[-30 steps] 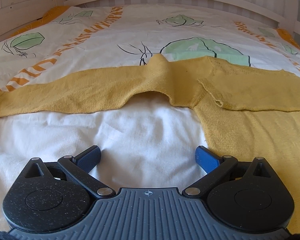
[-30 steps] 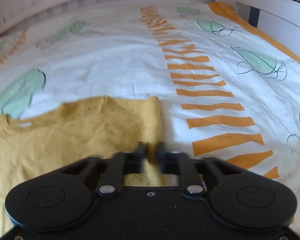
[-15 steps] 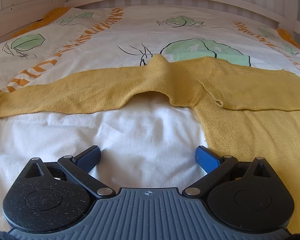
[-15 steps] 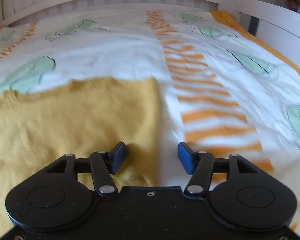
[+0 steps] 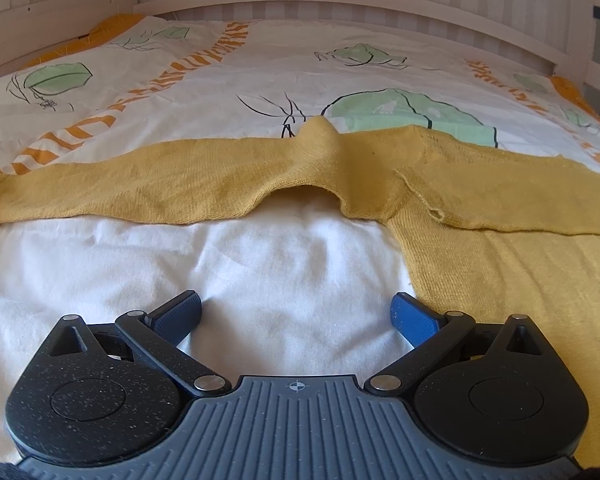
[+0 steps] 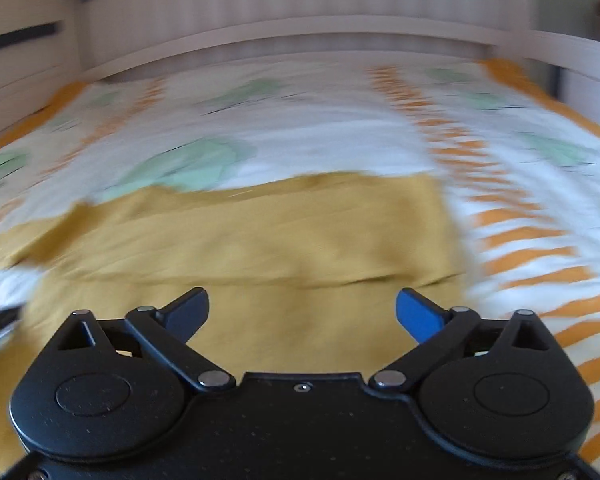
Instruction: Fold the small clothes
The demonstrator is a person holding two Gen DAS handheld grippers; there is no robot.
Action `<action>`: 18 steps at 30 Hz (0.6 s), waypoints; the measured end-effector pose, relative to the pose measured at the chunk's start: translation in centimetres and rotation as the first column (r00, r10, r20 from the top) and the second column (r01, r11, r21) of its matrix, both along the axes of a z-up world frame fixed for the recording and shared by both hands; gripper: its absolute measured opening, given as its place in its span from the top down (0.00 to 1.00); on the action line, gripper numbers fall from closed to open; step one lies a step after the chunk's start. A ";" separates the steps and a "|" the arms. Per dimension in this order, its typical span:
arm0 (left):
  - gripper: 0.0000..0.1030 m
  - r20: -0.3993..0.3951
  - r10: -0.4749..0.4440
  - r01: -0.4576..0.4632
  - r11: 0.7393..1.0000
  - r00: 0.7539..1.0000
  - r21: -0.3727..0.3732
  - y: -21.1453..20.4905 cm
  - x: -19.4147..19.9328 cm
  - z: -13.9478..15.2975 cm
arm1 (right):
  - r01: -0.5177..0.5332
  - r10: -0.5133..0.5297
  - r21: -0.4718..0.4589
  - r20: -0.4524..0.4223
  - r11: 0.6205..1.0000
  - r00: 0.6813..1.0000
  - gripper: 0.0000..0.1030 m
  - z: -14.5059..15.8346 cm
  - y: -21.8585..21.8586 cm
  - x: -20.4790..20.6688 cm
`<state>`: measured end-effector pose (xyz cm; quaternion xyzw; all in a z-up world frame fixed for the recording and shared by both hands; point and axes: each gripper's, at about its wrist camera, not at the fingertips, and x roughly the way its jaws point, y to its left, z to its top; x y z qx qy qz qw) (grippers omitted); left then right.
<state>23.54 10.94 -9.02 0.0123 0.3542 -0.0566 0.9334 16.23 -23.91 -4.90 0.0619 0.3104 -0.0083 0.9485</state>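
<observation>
While lying flat: yellow sweater [image 5: 380, 176] is spreading across the bed [image 5: 260, 80].
Left hand-held gripper [image 5: 296, 314]: gaping wide, empty, sitting over white sheet beside the sweater's edge.
Right hand-held gripper [image 6: 302, 306]: gaping wide, hovering over the sweater's folded body [image 6: 300, 232].

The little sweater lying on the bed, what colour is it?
Mustard yellow, a plain knit with no pattern. The sweater shows best in the left wrist view.

Matt yellow knit sweater [image 5: 380, 176] on smooth printed cotton bedsheet [image 5: 260, 260]
</observation>
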 end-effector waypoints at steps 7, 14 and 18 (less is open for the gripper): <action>0.02 -0.031 -0.011 0.010 1.000 0.999 -0.017 1.6 0.0 1.2 | -0.231 0.231 0.039 0.011 0.972 0.973 0.01 -0.5 9.4 0.2; 0.02 0.006 0.076 -0.077 0.997 0.997 0.017 6.4 0.3 3.7 | -0.276 0.275 0.019 0.011 0.961 0.961 0.01 -2.2 14.9 1.2; 0.02 0.022 0.156 -0.156 0.988 0.988 -0.002 10.0 1.5 4.8 | -0.277 0.276 -0.018 -0.031 0.961 0.961 0.01 -3.6 16.2 1.2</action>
